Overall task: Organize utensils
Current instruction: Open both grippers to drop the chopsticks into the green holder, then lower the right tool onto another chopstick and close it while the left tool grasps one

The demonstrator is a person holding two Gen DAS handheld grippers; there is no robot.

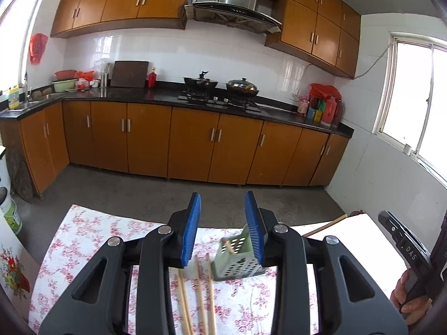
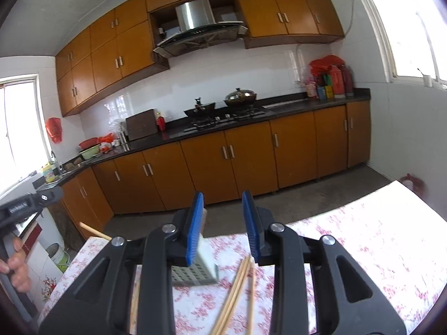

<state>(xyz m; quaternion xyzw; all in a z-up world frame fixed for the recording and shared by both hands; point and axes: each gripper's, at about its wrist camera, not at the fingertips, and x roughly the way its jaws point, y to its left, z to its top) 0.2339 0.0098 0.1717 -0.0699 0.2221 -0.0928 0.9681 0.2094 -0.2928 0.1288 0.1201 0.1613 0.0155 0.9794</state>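
Partly hidden behind black gripper arms: chopsticks (image 1: 199,293), perforated holder (image 1: 237,262).

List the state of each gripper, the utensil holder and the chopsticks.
left gripper: open, nothing between the pads
right gripper: open, nothing between the pads
utensil holder: lying tipped on the tablecloth, one chopstick in it
chopsticks: loose on the tablecloth, unsorted

Right gripper (image 2: 223,224) held above the floral tablecloth (image 2: 363,237), blue pads apart, nothing between them. Perforated utensil holder (image 2: 195,275) lies on its side on the cloth, below the left pad. Loose chopsticks (image 2: 237,287) just right of the holder. Left gripper (image 2: 30,202) well left of the holder, a hand (image 2: 16,268) gripping it.
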